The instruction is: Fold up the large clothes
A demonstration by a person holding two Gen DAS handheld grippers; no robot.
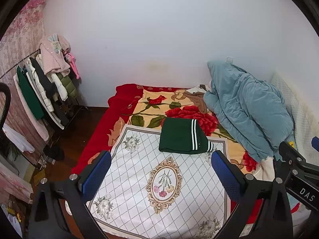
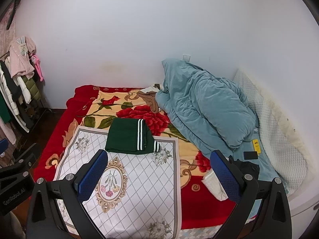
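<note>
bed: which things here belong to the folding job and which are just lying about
Job: green garment, folded on the white cloth; left tool and right tool, both open.

Lying about: blue duvet, red blanket, clothes rack, phone.

The white cloth [image 1: 159,181] runs off the bottom edge at 6 o'clock in both views, and the blue fingers [image 1: 95,171] cover parts of it. The blue quilt [image 2: 205,107] hides the bed's far corner at 2 o'clock. A small yellow thing [image 2: 255,145] by the quilt has print too tiny to read. The clothes rack [image 2: 14,91] is cut off at 9 o'clock in the right view.
</note>
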